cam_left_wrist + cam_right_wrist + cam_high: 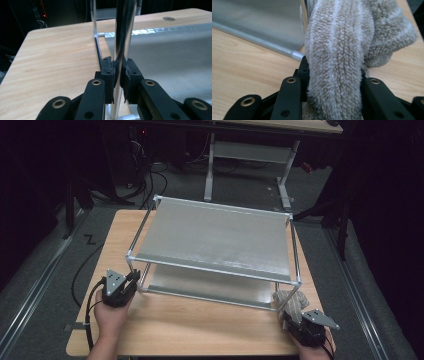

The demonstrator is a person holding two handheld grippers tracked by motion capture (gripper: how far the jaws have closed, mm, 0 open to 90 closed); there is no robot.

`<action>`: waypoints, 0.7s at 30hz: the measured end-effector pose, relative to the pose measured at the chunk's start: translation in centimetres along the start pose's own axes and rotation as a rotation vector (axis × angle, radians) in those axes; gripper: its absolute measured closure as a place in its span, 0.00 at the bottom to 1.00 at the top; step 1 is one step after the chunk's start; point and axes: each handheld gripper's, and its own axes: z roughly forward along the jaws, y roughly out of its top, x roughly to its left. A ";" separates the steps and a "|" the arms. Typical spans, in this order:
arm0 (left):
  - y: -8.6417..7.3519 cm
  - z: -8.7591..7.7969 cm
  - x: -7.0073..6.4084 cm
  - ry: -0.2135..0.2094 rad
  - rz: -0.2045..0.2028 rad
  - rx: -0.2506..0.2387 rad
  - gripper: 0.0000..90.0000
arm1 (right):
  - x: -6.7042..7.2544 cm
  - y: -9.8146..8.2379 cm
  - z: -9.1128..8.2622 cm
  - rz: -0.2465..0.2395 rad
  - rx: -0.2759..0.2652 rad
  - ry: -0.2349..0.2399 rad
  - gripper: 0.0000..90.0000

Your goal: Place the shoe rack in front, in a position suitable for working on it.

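Cloth (pixel 337 50) bunching upright in right tongs (pixel 294 312), pinched between the pads, fluffy bulk rising just ahead of the tips, touching the rack's near right post (pixel 304 22). Post running vertical, straight ahead of those tongs; wiping likely going up along it. Left tongs (pixel 119 72) clamping tight on near left post (pixel 122 30) of rack (pixel 215 237), steadying. Right hand nearer the cloth. Rack standing on counter (pixel 200 325).

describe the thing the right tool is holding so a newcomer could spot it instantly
Start at the two-tier silver metal rack on the light wooden table and go to its near right corner post. There, a fluffy beige-grey towel is pinched in the right tool, bunched against the post. It is the one soft, fuzzy item among hard metal and wood.
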 end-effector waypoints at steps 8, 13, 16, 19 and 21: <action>0.3 1.4 0.7 0.003 -0.008 -0.016 0.89 | 1.3 2.5 -3.3 -0.026 -0.143 -0.040 0.71; 0.7 2.0 0.8 0.002 -0.005 -0.006 0.89 | 1.9 4.1 -6.7 -0.057 -0.254 -0.074 0.70; 0.8 2.2 0.7 0.000 -0.002 -0.002 0.89 | 2.2 4.4 -7.6 -0.070 -0.268 -0.098 0.70; 0.8 2.3 0.5 -0.002 -0.005 -0.004 0.89 | 2.4 3.7 -7.4 -0.068 -0.251 -0.102 0.70; 0.8 2.3 0.4 -0.004 -0.003 -0.005 0.88 | 2.6 2.7 -6.7 -0.074 -0.210 -0.106 0.70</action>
